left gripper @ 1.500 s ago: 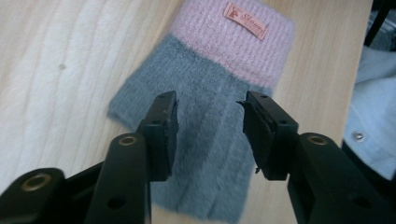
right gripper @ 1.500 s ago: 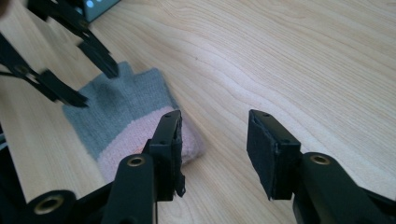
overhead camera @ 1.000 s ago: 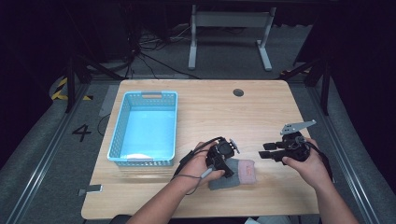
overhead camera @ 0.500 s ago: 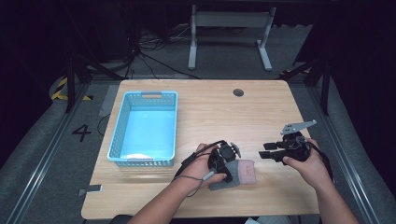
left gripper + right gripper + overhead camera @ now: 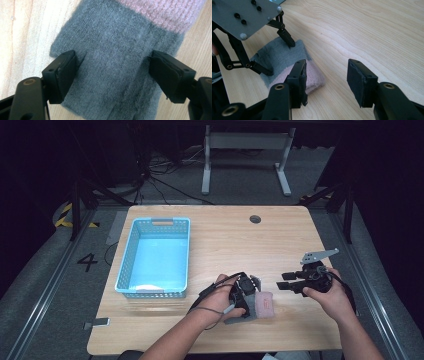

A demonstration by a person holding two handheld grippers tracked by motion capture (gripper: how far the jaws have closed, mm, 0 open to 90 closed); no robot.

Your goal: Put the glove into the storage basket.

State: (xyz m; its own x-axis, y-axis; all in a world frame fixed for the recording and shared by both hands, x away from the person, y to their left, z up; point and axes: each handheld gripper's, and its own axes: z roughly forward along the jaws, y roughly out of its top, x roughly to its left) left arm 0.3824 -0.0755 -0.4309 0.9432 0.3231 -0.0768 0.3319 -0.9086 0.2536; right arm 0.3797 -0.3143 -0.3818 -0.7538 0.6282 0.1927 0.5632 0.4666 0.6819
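Left claw [image 5: 111,75] just opened wide, jaws straddling grey-and-pink glove [image 5: 120,50], pads clear of the knit. Glove lies flat on wooden surface [image 5: 225,240] near front edge. Right claw [image 5: 325,80] just beside it, jaws spread and just opening further, nothing between. Blue basket [image 5: 156,257] well apart at left.

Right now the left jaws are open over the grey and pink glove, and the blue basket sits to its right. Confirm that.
Wrong side. The basket sits to the left of the glove, as the high view shows. The left gripper does stand open over the glove.
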